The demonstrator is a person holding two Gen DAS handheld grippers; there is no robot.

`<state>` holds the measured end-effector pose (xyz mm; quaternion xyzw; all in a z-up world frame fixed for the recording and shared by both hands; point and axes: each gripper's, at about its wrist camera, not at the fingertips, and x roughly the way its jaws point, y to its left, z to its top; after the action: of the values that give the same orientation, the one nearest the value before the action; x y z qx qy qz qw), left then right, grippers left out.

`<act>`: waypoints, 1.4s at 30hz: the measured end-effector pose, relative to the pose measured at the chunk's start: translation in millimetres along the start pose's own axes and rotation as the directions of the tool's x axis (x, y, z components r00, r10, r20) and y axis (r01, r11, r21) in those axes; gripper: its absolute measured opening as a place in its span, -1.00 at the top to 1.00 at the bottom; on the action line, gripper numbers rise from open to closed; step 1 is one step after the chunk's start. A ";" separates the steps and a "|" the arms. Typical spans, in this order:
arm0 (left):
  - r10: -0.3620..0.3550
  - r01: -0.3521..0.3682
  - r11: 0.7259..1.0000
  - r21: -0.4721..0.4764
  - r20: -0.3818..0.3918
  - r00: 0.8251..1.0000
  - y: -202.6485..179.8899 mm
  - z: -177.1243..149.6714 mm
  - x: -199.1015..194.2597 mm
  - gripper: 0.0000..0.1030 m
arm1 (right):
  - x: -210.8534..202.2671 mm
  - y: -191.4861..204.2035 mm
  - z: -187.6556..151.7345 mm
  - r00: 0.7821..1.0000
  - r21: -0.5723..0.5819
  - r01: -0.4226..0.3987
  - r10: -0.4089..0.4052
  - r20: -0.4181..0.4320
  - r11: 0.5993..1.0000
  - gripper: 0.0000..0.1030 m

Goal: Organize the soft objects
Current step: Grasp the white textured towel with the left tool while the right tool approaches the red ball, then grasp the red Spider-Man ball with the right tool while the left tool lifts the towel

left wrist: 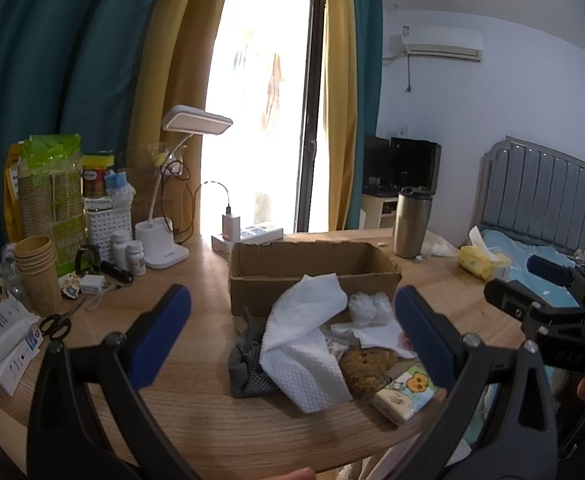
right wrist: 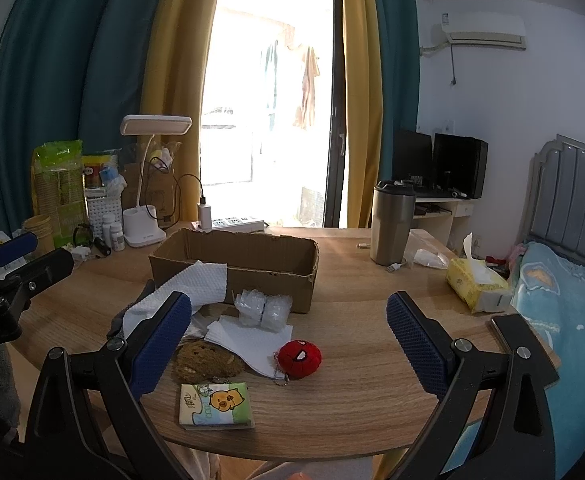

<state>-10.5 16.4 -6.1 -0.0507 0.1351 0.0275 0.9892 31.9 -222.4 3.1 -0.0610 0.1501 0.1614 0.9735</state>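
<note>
An open cardboard box (left wrist: 312, 276) (right wrist: 236, 264) stands mid-table. In front of it lies a pile of soft things: a white cloth (left wrist: 304, 344) (right wrist: 188, 284), a grey mesh fabric (left wrist: 248, 368), a brown plush (left wrist: 366, 368) (right wrist: 206, 360), a bubble-wrap bundle (left wrist: 368, 308) (right wrist: 262, 308), white tissues (right wrist: 252, 338), a red spider-face plush (right wrist: 300, 358) and a cartoon tissue pack (left wrist: 406, 394) (right wrist: 214, 404). My left gripper (left wrist: 292, 336) is open above the pile, holding nothing. My right gripper (right wrist: 288, 338) is open too, over the tissues and red plush.
A desk lamp (left wrist: 180, 184), paper cups (left wrist: 38, 272), bottles, scissors (left wrist: 54, 326) and wipes crowd the table's left. A steel tumbler (right wrist: 392, 224) and yellow tissue box (right wrist: 478, 284) stand right. A bed (right wrist: 572, 312) lies beyond the right edge.
</note>
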 end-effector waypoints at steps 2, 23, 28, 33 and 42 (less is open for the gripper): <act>0.006 -0.006 1.000 0.003 -0.016 1.000 1.1 -1.2 6.6 -0.99 | 4.1 -2.9 -0.5 1.000 0.006 0.001 -0.001 -0.007 1.000 -0.94; 0.038 0.030 0.982 0.189 -0.344 0.938 -8.8 -22.0 135.5 -0.96 | 107.3 -32.1 -35.2 0.966 0.066 0.024 -0.006 -0.259 0.998 -0.93; -0.013 0.101 0.975 0.198 -0.405 0.914 -14.1 -23.7 155.5 -0.73 | 128.3 -30.9 -41.6 0.949 0.076 0.013 0.012 -0.314 0.997 -0.86; -0.021 0.131 0.963 0.235 -0.419 0.908 -20.8 -22.7 167.5 -0.46 | 142.3 -33.4 -43.2 0.934 0.098 0.011 0.025 -0.357 0.995 -0.76; -0.061 0.202 0.952 0.232 -0.501 0.863 -23.2 -32.4 187.0 0.18 | 158.4 -31.4 -48.2 0.911 0.104 -0.011 0.053 -0.408 0.994 -0.49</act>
<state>162.5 -2.6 -85.4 0.0733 0.3791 -0.0733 0.9195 172.2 -213.2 -89.8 -0.0424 0.3600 0.1535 0.9193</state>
